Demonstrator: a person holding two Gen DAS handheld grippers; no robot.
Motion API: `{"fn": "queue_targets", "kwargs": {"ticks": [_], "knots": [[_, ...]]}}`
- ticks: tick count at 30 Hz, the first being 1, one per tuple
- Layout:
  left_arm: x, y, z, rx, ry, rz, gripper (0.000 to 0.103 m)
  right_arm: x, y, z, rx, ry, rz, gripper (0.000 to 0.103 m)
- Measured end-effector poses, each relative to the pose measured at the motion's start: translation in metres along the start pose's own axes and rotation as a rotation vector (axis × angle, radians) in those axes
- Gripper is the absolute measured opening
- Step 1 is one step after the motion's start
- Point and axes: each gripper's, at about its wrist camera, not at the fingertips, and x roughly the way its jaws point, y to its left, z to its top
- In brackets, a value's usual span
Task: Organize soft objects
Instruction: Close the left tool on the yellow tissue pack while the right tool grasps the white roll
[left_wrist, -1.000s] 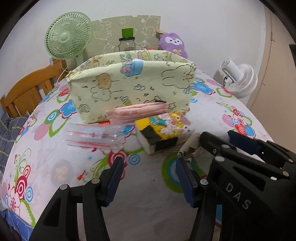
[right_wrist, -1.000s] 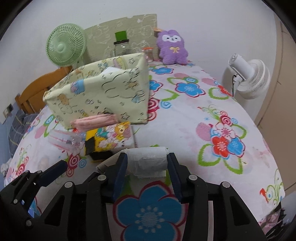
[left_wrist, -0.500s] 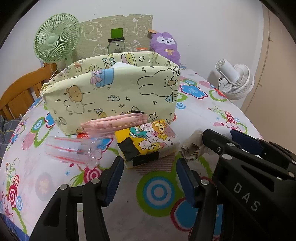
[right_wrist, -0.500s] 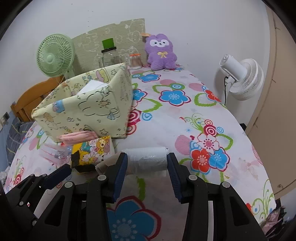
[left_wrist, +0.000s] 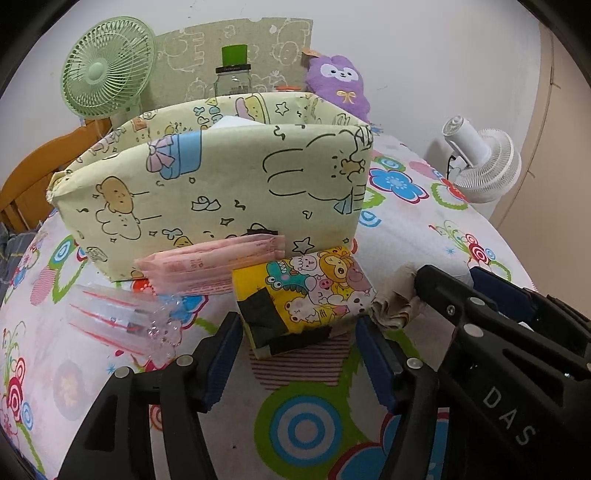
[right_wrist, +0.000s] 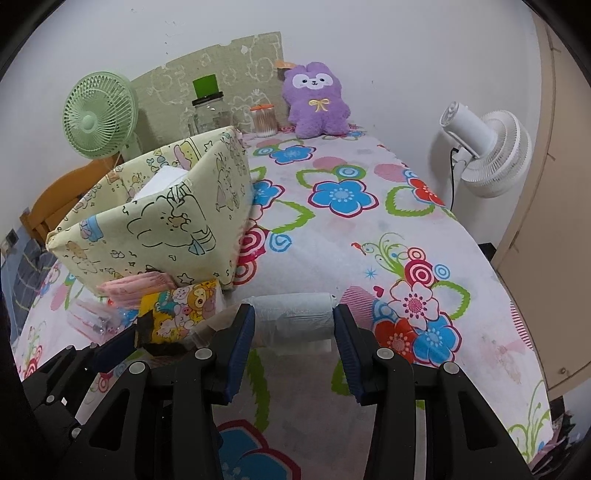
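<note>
A pale yellow cartoon-print fabric box (left_wrist: 221, 184) stands on the flowered tablecloth; it also shows in the right wrist view (right_wrist: 155, 221). In front of it lie a pink packet (left_wrist: 210, 266), a yellow cartoon tissue pack (left_wrist: 306, 295), a clear plastic packet (left_wrist: 122, 321) and a beige cloth (left_wrist: 395, 295). My left gripper (left_wrist: 295, 358) is open, its fingers on either side of the yellow tissue pack's near end. My right gripper (right_wrist: 293, 350) is open around a pale blue wrapped roll (right_wrist: 295, 317), which rests on the table.
A purple plush (right_wrist: 317, 99), a glass jar with a green lid (right_wrist: 207, 107), a small orange-lidded jar (right_wrist: 264, 120) and a green fan (right_wrist: 99, 114) stand at the back. A white fan (right_wrist: 487, 151) stands beyond the right table edge. A wooden chair (left_wrist: 33, 177) is at left.
Both grippers have moved forward toward the items. The yellow tissue pack now lies between my left fingers. The roll stays between my right fingers, and the view has risen slightly.
</note>
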Motion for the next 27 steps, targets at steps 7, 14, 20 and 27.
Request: {"fn": "queue_targets", "kwargs": {"ticks": [7, 14, 20, 27], "knots": [[0.003, -0.001, 0.003, -0.002, 0.008, -0.015, 0.081, 0.007, -0.001, 0.002, -0.002, 0.011, 0.001, 0.047], [-0.001, -0.014, 0.006, 0.019, -0.014, -0.054, 0.097, 0.004, -0.005, 0.004, -0.007, 0.008, -0.010, 0.046], [0.004, -0.017, 0.011, 0.005, -0.008, -0.021, 0.098, 0.004, -0.009, 0.007, -0.001, 0.010, -0.013, 0.040], [0.011, -0.019, 0.013, 0.004, 0.005, 0.017, 0.098, 0.008, -0.011, 0.008, 0.000, 0.019, 0.005, 0.040]]}}
